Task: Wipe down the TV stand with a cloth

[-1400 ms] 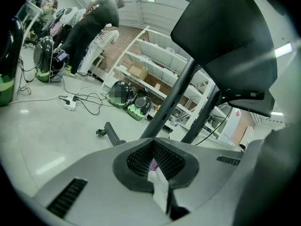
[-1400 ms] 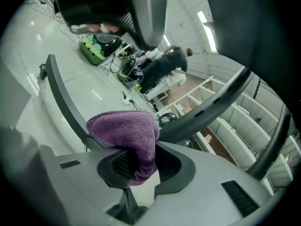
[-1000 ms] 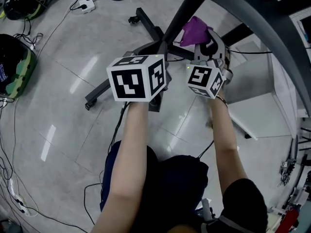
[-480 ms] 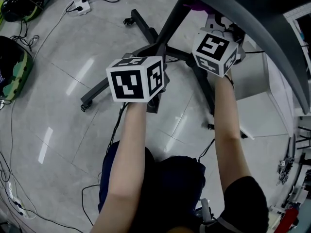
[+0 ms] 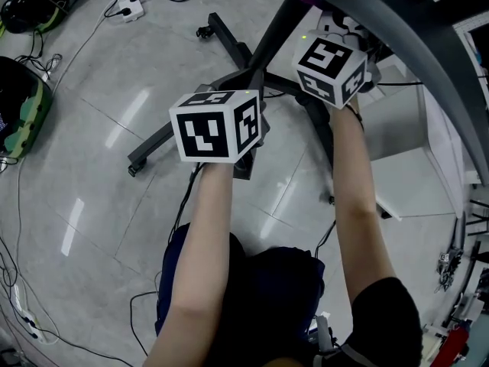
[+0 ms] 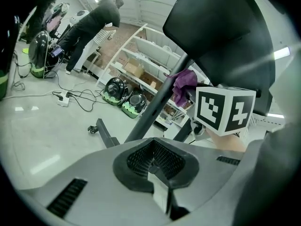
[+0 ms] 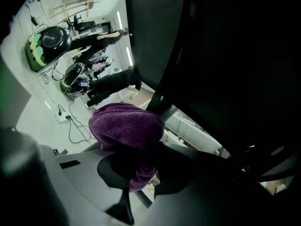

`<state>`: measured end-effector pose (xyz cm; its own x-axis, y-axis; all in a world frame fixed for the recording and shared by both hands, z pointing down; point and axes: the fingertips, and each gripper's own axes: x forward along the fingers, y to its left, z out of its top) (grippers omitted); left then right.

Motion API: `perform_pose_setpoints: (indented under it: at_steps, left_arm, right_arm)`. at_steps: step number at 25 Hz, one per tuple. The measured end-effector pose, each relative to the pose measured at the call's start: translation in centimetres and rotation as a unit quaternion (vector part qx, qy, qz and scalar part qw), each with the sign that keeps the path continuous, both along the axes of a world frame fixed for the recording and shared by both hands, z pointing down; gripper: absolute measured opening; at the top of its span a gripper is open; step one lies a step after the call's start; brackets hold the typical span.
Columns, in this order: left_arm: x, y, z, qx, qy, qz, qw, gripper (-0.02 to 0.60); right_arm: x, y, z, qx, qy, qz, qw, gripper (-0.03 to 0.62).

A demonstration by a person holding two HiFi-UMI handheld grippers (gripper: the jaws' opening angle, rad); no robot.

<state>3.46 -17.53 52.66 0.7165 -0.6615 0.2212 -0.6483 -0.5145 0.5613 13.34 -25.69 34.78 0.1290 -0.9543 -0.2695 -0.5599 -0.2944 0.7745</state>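
TV stand [image 5: 273, 30] is the biggest thing here. It has a black pole going up from black legs with little wheels. It sits on the shiny grey floor [image 5: 84, 136], and a big dark screen [image 5: 397, 21] is on top. The person's two bare arms [image 5: 206, 243] reach out to it. The left gripper [image 6: 157, 171] is over the legs, jaws pressed together with nothing in them. The right gripper [image 7: 141, 175] is up high by the pole, under the screen, and its jaws pinch the purple cloth [image 7: 126, 126]. The cloth bunches up right beside the pole; I cannot tell if it touches. Far left on the floor are a round green and black thing [image 5: 23, 105] and a white power strip [image 5: 128, 6] with wires.
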Motion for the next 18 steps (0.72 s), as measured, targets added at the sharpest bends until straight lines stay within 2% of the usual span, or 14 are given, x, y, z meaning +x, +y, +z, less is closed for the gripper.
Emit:
perform_pose_setpoints:
  at_steps: [5, 18]
  left_arm:
    - [0.7, -0.1, 0.5, -0.004, -0.002, 0.006, 1.0, 0.006]
    - [1.5, -0.3, 1.6, -0.01, -0.012, 0.009, 0.9998, 0.006]
  right_arm:
    - [-0.5, 0.0, 2.1, -0.012, 0.032, -0.002, 0.999, 0.097]
    - [-1.3, 0.0, 9.3, -0.074, 0.043, -0.016, 0.996, 0.098]
